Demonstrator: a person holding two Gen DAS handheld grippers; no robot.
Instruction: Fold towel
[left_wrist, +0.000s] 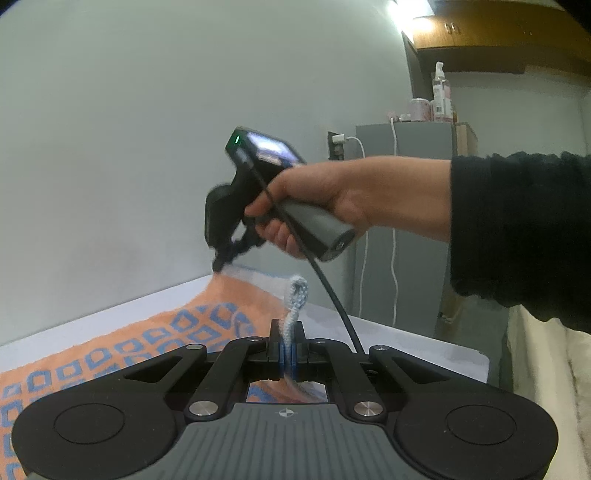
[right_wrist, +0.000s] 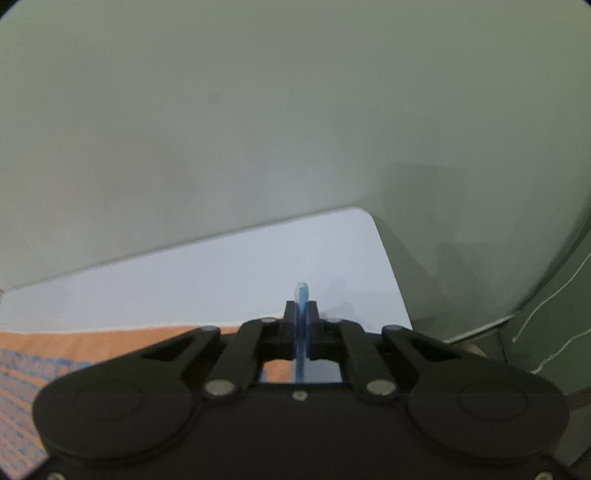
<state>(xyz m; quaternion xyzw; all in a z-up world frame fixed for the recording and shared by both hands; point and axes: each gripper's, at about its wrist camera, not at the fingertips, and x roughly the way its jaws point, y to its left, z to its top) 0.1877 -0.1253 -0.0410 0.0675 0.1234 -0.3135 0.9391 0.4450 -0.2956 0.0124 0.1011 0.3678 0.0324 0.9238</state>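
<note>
An orange towel (left_wrist: 147, 332) with blue squares lies spread on the white table (left_wrist: 406, 343). My left gripper (left_wrist: 287, 328) is shut on one of its corners, and a pale blue-grey loop of fabric (left_wrist: 297, 291) sticks up past the fingertips. A hand (left_wrist: 332, 199) in a black sleeve holds my right gripper (left_wrist: 218, 266), whose tip meets the towel's far corner, where the cloth rises to it. In the right wrist view the right gripper (right_wrist: 301, 306) is shut with a thin blue strip of fabric pinched between the jaws. The towel (right_wrist: 74, 347) lies to the lower left and under it.
The table's rounded far corner (right_wrist: 369, 221) stands close to a plain grey wall. A grey cabinet (left_wrist: 406, 184) with bottles (left_wrist: 439, 92) on top is at the right, beside a wall plug (left_wrist: 338, 140) with white cables. Cream cloth (left_wrist: 546, 387) hangs at the right edge.
</note>
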